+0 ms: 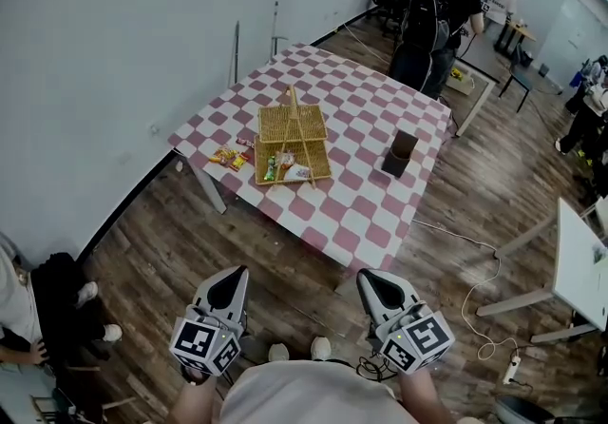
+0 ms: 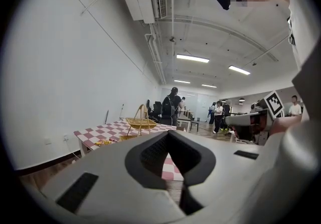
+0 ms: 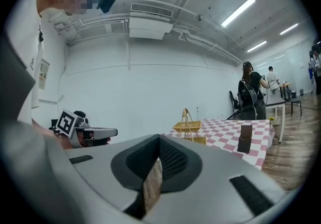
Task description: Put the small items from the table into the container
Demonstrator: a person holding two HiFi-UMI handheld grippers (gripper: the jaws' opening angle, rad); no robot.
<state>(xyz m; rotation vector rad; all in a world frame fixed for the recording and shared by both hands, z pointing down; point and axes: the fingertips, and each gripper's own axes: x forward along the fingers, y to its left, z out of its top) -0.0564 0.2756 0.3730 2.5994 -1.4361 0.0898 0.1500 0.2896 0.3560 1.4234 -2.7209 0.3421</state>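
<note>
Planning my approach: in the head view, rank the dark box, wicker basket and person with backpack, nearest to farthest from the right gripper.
1. Dark box, on the table's right side.
2. Wicker basket, mid-table, left of the box.
3. Person with backpack, beyond the table's far corner.

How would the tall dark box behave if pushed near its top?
The box stands upright, taller than wide, so it would likely tip rather than slide. Its straight sides suggest it is stiff. The cloth under it may wrinkle.
</note>
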